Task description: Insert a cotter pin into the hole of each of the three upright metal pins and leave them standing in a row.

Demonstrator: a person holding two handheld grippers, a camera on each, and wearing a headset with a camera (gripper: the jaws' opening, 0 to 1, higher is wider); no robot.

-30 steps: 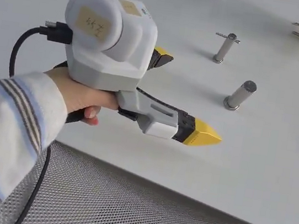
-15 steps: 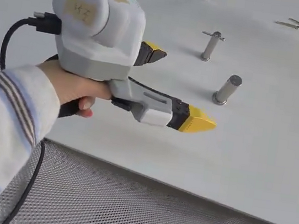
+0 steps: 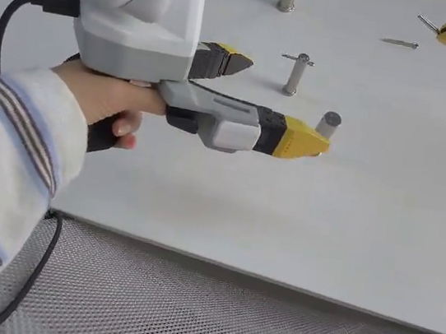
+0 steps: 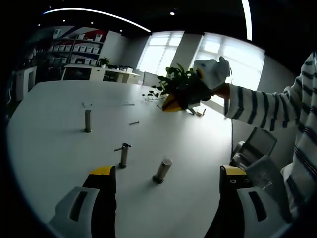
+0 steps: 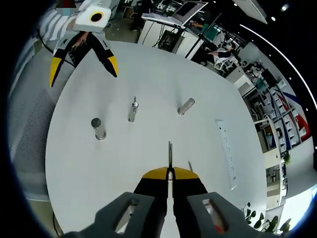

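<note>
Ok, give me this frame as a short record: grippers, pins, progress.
left gripper: open, empty
right gripper: shut on held cotter pin
near pin: upright, no cotter pin
middle pin: upright, inserted cotter pin across its top
far pin: upright, no cotter pin
loose cotter pin: lying on table
progress: one of three pinned

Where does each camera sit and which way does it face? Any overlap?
Head view: on the headset, looking forward and down at the table; a hand, the left sleeve and the open left gripper show.
Left gripper view: on the left gripper, looking along its jaws past the middle metal pin to the right gripper; the right sleeve shows.
Right gripper view: on the right gripper, looking along jaws shut on a cotter pin, toward the left gripper.
Shared: the gripper views face each other across that pin.
</note>
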